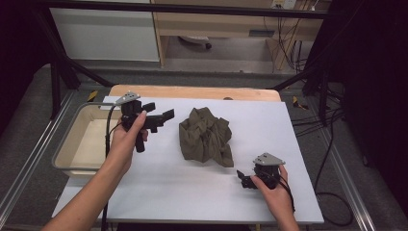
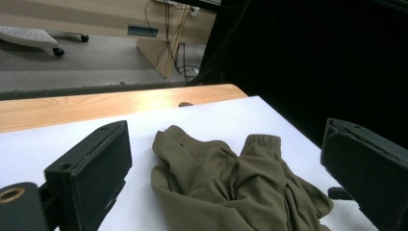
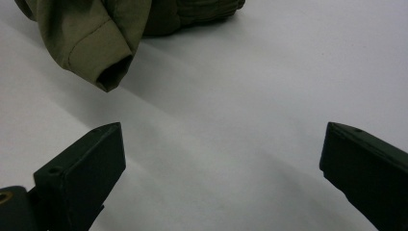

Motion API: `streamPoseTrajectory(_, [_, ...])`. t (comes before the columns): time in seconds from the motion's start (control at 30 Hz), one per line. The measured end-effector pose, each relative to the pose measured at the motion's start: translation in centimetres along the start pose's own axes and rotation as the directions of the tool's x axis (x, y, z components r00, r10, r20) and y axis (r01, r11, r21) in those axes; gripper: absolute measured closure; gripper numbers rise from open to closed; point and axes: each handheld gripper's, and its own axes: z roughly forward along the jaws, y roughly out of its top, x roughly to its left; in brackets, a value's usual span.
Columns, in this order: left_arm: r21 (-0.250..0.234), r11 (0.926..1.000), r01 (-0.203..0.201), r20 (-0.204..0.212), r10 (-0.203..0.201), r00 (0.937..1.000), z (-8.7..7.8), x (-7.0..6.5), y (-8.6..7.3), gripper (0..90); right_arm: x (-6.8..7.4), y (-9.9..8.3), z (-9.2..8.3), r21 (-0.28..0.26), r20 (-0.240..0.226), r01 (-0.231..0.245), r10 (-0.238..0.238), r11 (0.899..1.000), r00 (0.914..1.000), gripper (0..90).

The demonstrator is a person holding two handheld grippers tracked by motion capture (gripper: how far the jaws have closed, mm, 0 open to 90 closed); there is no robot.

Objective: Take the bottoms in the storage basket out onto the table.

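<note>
Crumpled olive-green fabric garment (image 1: pixel 206 136) lies untouched mid-table; left gripper (image 1: pixel 161 117) and right gripper (image 1: pixel 243 179), jaws wide, hold nothing—all handling remains.

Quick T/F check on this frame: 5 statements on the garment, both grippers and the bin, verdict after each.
1. The olive garment lies crumpled on the white sheet. True.
2. The left gripper is shut on the garment. False: its fingers stand wide apart, short of the cloth, holding nothing.
3. The right gripper is open, low over the sheet near the garment's nearer corner. True.
4. The garment sits inside the beige bin. False: the bin is at the table's left edge, and the garment is on the sheet beside it.
5. A cuffed opening of the garment faces the right gripper. True.
</note>
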Motion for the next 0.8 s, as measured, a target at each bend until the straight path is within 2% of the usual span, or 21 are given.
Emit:
streamPoseTrajectory(0.17, [0.007,0.9997,-0.022,-0.014,0.022,0.9997,-0.4,0.2,0.0,3.8,-0.5,0.0,-0.8,-0.025,0.032,0.016,-0.015,1.0,0.9994,3.8])
streamPoseTrajectory(0.2, [0.003,0.9999,-0.017,-0.013,0.017,0.9998,-0.5,0.3,0.0,3.8,-0.7,-0.1,-1.0,-0.028,0.046,0.02,-0.018,0.999,0.9988,3.7])
streamPoseTrajectory(0.27, [-0.007,0.9997,0.024,0.003,-0.024,0.9997,-0.7,0.5,0.0,3.9,-1.1,-0.2,-1.4,-0.031,0.071,0.008,-0.006,0.999,0.9975,4.3])
streamPoseTrajectory(0.3, [-0.008,0.9989,0.045,0.014,-0.045,0.9989,-0.8,0.7,0.0,3.9,-1.4,-0.3,-1.6,-0.035,0.07,-0.003,0.005,0.999,0.9975,5.3])
streamPoseTrajectory(0.33, [-0.007,0.9988,0.048,0.013,-0.048,0.9988,-0.9,0.7,0.0,3.8,-1.6,-0.4,-1.7,-0.035,0.067,-0.013,0.015,0.999,0.9976,5.4])
streamPoseTrajectory(0.47, [-0.007,0.9997,0.023,-0.01,-0.023,0.9997,-1.3,0.9,0.2,4.0,-2.7,-1.1,-2.4,-0.035,0.081,-0.029,0.032,0.999,0.9962,5.7])
streamPoseTrajectory(0.57, [-0.007,0.9999,0.014,-0.023,-0.015,0.9996,-1.6,1.1,0.4,4.0,-3.2,-1.4,-2.5,-0.04,0.084,-0.062,0.066,0.997,0.9943,5.7])
streamPoseTrajectory(0.67, [-0.018,0.9998,0.005,-0.032,-0.006,0.9995,-2.1,1.3,0.6,4.0,-3.3,-1.5,-2.3,-0.033,0.076,-0.065,0.067,0.997,0.9948,5.6])
streamPoseTrajectory(0.8, [-0.04,0.9992,-0.009,-0.067,0.007,0.9977,-2.9,1.7,1.3,3.9,-3.2,-1.4,-2.1,-0.026,0.07,-0.063,0.064,0.998,0.9955,4.7])
